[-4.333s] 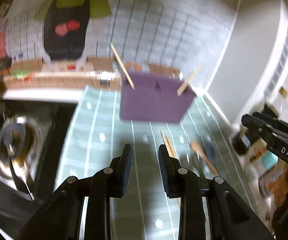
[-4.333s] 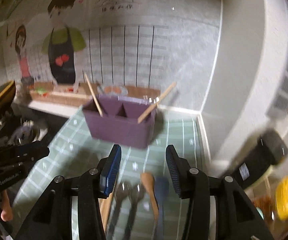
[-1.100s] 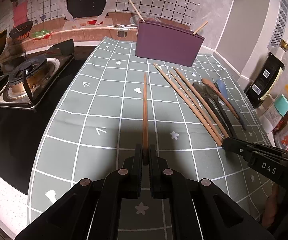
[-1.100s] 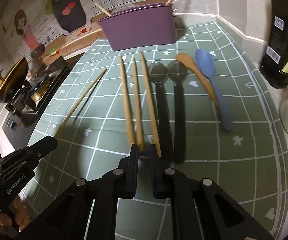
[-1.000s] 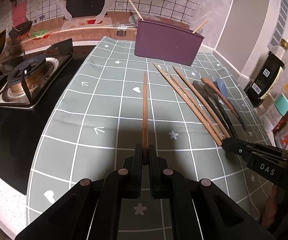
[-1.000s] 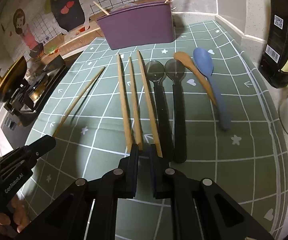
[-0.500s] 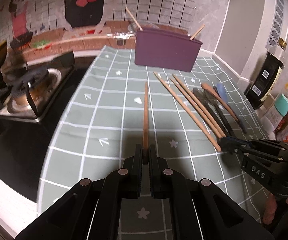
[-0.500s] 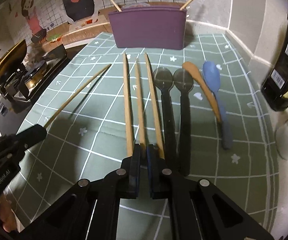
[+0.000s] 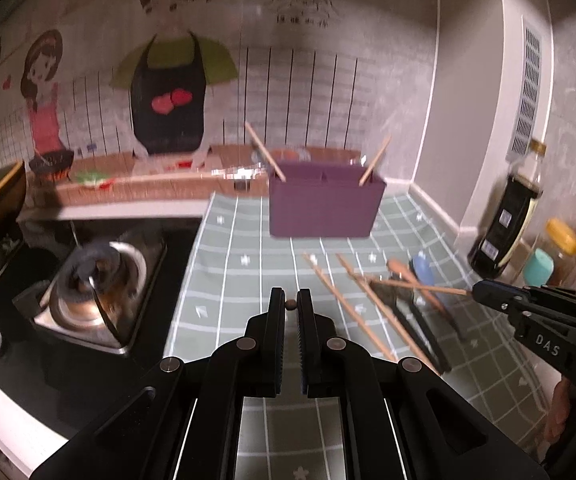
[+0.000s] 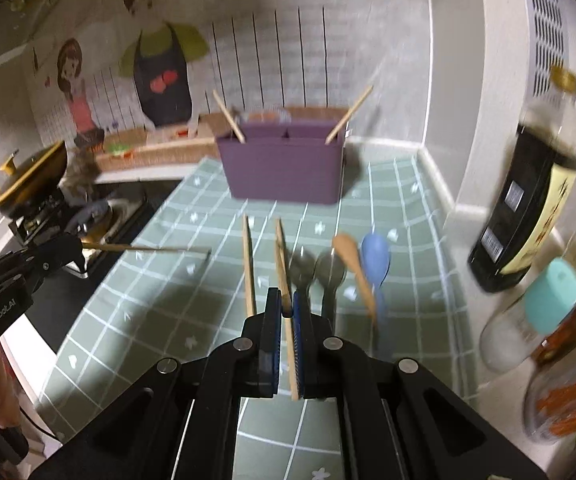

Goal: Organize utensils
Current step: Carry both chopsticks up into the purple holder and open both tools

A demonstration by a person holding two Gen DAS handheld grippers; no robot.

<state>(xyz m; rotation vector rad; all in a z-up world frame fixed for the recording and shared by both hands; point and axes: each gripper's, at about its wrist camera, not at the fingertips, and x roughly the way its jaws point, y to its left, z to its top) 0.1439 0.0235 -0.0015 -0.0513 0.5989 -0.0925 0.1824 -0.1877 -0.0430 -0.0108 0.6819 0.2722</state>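
A purple utensil holder (image 9: pixel 323 204) (image 10: pixel 284 164) stands at the back of the green checked mat (image 9: pixel 248 256), with two wooden chopsticks leaning out of it. My left gripper (image 9: pixel 290 305) is shut on a wooden chopstick (image 10: pixel 144 248), seen end-on in the left wrist view and held level above the mat in the right wrist view. My right gripper (image 10: pixel 286 314) is shut on another wooden chopstick (image 9: pixel 419 286), lifted off the mat. Two chopsticks (image 9: pixel 347 304), two black spoons (image 10: pixel 319 276), a wooden spoon (image 10: pixel 353 264) and a blue spoon (image 10: pixel 375 258) lie on the mat.
A gas stove burner (image 9: pixel 96 280) and a pan (image 10: pixel 28 180) are to the left of the mat. A dark sauce bottle (image 10: pixel 527 200), a teal-capped jar (image 10: pixel 543 308) and a yellow-capped jar (image 9: pixel 563 240) stand along the right wall.
Both grippers have lifted their chopsticks off the mat and tilted up from looking down at the mat to facing the holder and wall. The right gripper closed on its chopstick earlier.
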